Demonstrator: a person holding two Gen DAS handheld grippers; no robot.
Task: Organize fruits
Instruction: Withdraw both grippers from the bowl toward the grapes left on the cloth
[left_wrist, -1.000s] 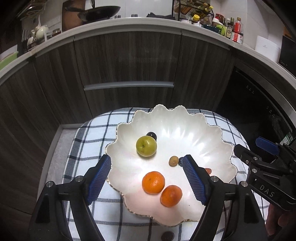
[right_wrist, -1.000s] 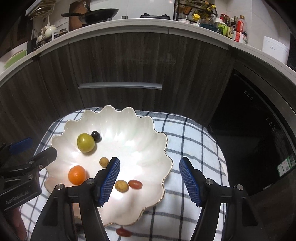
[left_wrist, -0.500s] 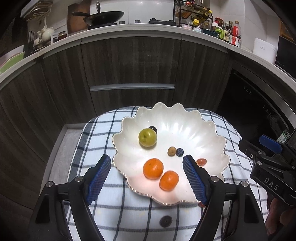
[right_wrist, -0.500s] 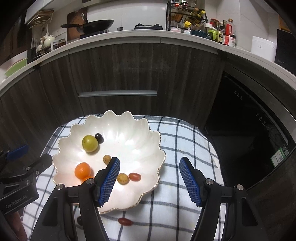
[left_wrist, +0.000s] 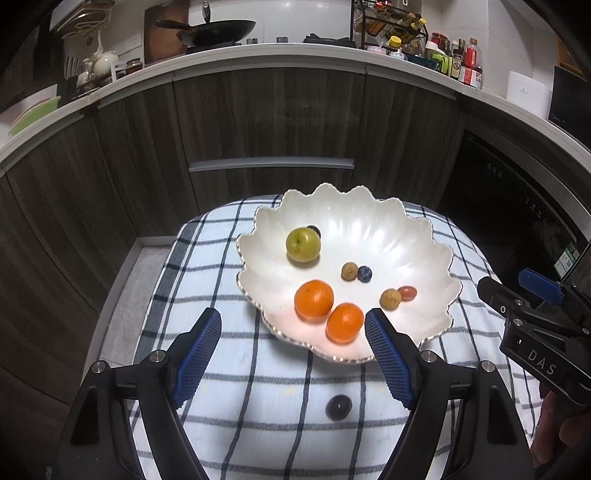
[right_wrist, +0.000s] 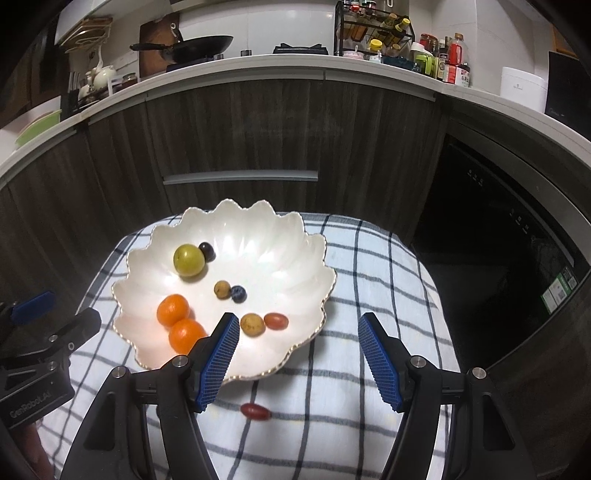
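Fruits lay beyond empty, spread jaws of the left gripper (left_wrist: 293, 352) and right gripper (right_wrist: 297, 354): two oranges (left_wrist: 314, 300) among others in the scalloped white bowl (left_wrist: 369, 218), a dark one, perhaps a grape (left_wrist: 338, 407), and a red one (right_wrist: 255, 411) on the checked cloth (left_wrist: 258, 376).

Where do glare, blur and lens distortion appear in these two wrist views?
Left wrist view: glare streaks the white scalloped bowl; the two oranges look slightly soft. Right wrist view: the same sheen; the pale countertop edge bows into an arc, and the corners go dark.
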